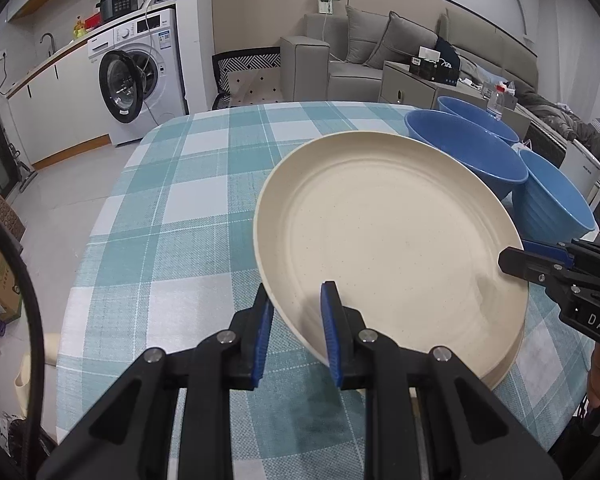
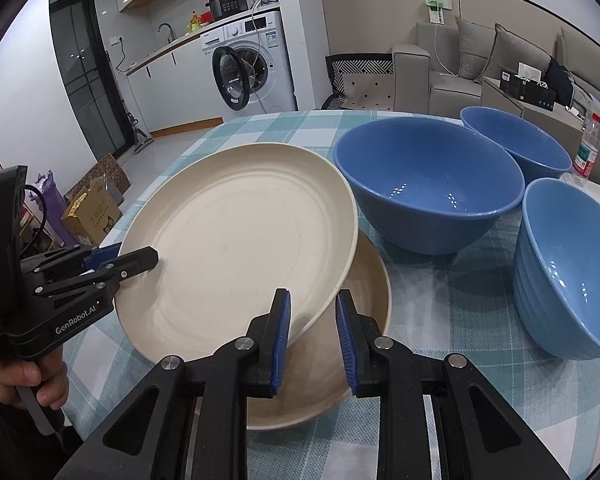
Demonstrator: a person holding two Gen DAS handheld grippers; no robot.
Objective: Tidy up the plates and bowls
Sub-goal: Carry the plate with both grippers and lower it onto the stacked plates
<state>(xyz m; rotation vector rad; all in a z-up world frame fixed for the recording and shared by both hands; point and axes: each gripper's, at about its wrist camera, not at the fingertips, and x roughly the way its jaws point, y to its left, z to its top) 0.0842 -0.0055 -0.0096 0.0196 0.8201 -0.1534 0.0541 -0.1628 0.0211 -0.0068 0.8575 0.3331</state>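
Note:
A cream plate (image 1: 380, 232) (image 2: 236, 220) hangs tilted just above a second cream plate (image 2: 368, 312) (image 1: 504, 372) that lies on the checked table. My left gripper (image 1: 296, 286) (image 2: 132, 256) is shut on the upper plate's near left rim. At the opposite rim my right gripper (image 2: 312, 292) (image 1: 516, 254) is shut on the same plate. Three blue bowls stand upright beyond and to the right: a wide one (image 2: 428, 184) (image 1: 460, 148), one behind it (image 2: 516, 140) (image 1: 476, 120), and a ribbed one (image 2: 572, 264) (image 1: 552, 200) nearest my right gripper.
The teal checked tablecloth (image 1: 180, 200) (image 2: 440, 300) covers a rounded table; its left part is bare. A water bottle (image 2: 586, 148) (image 1: 497, 100) stands at the far right edge. A washing machine (image 1: 136, 76), a sofa (image 1: 360, 52) and boxes on the floor (image 2: 92, 212) lie beyond.

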